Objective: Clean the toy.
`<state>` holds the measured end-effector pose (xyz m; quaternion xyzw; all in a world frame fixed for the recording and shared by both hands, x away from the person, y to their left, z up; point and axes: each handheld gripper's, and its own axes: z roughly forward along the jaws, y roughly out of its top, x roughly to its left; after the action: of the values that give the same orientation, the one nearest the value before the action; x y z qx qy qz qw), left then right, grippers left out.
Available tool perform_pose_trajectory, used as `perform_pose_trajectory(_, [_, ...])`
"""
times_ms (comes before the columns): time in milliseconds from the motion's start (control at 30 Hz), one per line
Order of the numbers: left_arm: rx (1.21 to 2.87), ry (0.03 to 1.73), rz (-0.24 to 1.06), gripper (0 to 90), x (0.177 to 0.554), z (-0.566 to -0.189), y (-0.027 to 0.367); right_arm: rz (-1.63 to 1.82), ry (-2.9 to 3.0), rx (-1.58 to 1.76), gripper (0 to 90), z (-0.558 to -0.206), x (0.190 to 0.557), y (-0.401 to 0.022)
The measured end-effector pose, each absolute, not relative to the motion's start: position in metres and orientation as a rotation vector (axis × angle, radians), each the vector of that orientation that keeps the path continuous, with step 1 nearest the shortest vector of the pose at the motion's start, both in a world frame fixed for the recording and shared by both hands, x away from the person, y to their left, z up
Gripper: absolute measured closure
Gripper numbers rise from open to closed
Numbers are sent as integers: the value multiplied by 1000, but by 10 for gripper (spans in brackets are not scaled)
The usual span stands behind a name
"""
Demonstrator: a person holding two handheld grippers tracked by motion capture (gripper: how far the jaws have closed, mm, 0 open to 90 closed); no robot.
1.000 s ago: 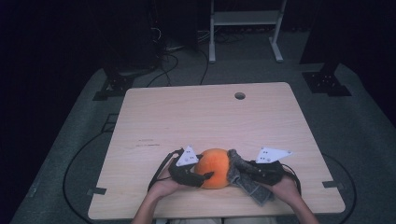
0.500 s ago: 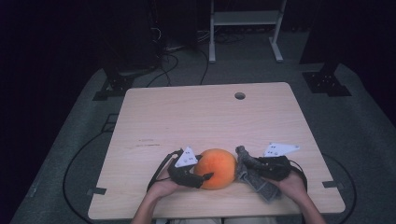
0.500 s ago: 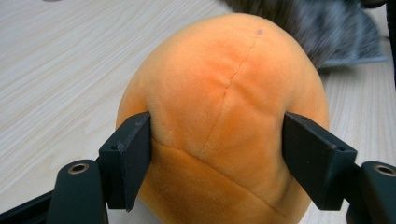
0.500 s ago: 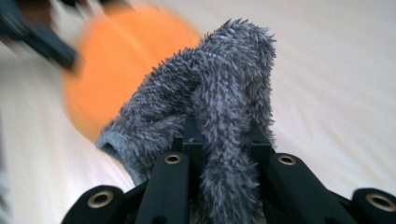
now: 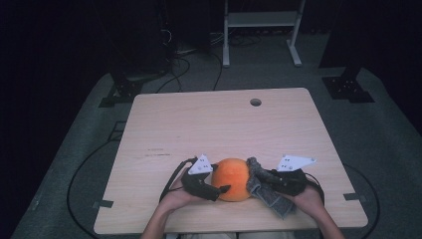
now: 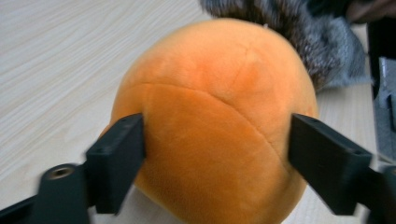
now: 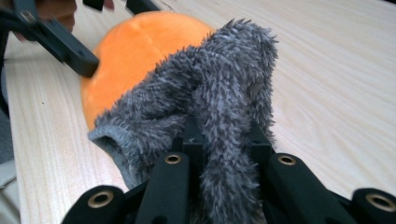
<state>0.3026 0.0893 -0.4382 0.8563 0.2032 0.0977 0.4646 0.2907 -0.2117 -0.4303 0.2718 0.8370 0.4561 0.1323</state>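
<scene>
Orange plush ball (image 5: 232,179) is sitting near the tabletop (image 5: 224,124) edge, left claw (image 5: 219,191) clamped around it; right claw (image 5: 266,181), pinching grey furry cloth (image 5: 261,189), has pressed back against it.

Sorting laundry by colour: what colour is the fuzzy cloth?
Grey cloth, clearest in the right gripper view.

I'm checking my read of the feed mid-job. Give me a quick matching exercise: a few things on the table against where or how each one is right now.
Things:
1. ball
2. cloth
3. left gripper
4. hole

States:
A. pinched in the right gripper, draped against the ball
B. at the table's far edge, apart from everything
C. jaws on either side of the ball
D. orange, sitting between the two grippers

Pairs: 1-D, 2-A, 3-C, 4-B
</scene>
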Motion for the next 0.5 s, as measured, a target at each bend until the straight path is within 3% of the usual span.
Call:
perform_pose_trajectory(167, [2104,449,300,280,293,-429,75,1399,2394,675,757,-408,279,-199])
perform_pose_trajectory(300, [2096,396,244,215,291,-428,76,1334,2419,622,758,-411,277,-191])
perform_pose_trajectory(400, [2072,507,194,156,300,-432,80,1346,2412,674,759,-419,282,-202])
perform_pose_trajectory(500, [2098,489,226,254,297,-436,76,1316,2413,705,758,-418,284,-208])
